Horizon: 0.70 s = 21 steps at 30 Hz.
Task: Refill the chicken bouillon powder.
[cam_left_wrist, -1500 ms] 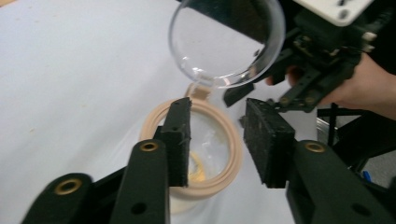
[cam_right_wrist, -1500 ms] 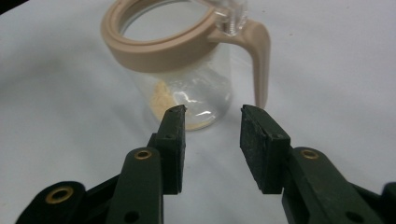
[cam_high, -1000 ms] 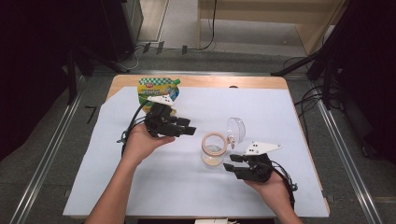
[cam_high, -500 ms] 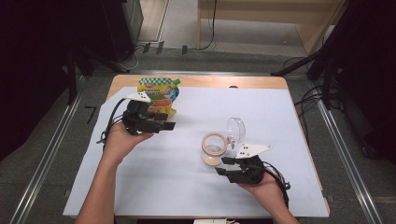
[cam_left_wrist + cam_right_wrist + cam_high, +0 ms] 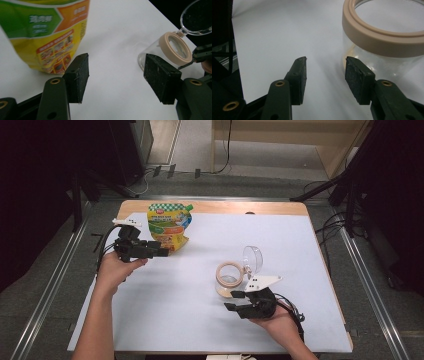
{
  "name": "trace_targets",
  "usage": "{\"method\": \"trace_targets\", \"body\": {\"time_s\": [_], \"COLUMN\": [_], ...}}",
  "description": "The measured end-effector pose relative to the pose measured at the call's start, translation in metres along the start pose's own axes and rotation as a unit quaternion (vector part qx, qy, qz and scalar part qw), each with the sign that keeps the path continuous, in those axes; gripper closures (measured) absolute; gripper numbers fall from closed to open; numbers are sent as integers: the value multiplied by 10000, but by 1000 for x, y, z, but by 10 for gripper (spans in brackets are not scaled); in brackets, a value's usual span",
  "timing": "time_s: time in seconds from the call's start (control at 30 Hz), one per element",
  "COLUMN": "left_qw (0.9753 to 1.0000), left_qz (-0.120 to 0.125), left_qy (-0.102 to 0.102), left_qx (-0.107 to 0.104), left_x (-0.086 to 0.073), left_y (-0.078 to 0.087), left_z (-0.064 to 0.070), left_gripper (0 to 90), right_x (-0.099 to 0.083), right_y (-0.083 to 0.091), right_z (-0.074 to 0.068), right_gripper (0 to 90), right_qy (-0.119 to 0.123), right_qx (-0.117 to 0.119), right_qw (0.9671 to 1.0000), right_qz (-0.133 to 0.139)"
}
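Observation:
A yellow and green snack pouch stands at the back left of the white-covered table. My left gripper is just left of and in front of it, open and holding nothing; its own view has the pouch beyond the left jaw. A clear glass jar with a tan rim and its hinged clear lid swung open sits right of centre. My right gripper is open just in front of the jar, with the jar close beyond the right jaw, not between the jaws.
The jar and its lid lie far off in the left gripper view. Bare wood of the table's back edge runs behind the pouch. Metal rails flank the table on the floor.
My left gripper has moved left, off the front of the pouch, which now stands uncovered. The right gripper has shifted slightly left in front of the jar.

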<state>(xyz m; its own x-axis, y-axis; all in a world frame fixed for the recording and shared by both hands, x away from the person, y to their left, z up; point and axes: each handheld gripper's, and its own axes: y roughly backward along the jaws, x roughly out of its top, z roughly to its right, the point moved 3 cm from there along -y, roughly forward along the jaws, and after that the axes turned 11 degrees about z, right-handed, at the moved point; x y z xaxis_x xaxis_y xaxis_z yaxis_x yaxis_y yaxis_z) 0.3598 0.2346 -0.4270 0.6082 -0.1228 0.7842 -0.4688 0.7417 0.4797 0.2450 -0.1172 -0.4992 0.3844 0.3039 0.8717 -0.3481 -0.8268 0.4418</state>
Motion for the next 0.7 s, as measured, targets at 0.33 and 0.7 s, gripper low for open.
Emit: {"method": "trace_targets", "body": {"time_s": [0.33,0.7], "left_qw": [9983,9952], "left_qz": [322,469], "left_qy": [66,-278], "left_qx": [490,807], "left_x": [5,17], "left_y": [8,-4], "left_z": [-34,-47], "left_gripper": [369,350], "right_x": [-3,-8], "right_y": [-1,3], "right_z": [-4,-5], "right_gripper": [526,523], "right_qy": [31,27], "right_qx": [22,-67], "right_qw": [10000,10000], "right_qz": [-49,-58]}}
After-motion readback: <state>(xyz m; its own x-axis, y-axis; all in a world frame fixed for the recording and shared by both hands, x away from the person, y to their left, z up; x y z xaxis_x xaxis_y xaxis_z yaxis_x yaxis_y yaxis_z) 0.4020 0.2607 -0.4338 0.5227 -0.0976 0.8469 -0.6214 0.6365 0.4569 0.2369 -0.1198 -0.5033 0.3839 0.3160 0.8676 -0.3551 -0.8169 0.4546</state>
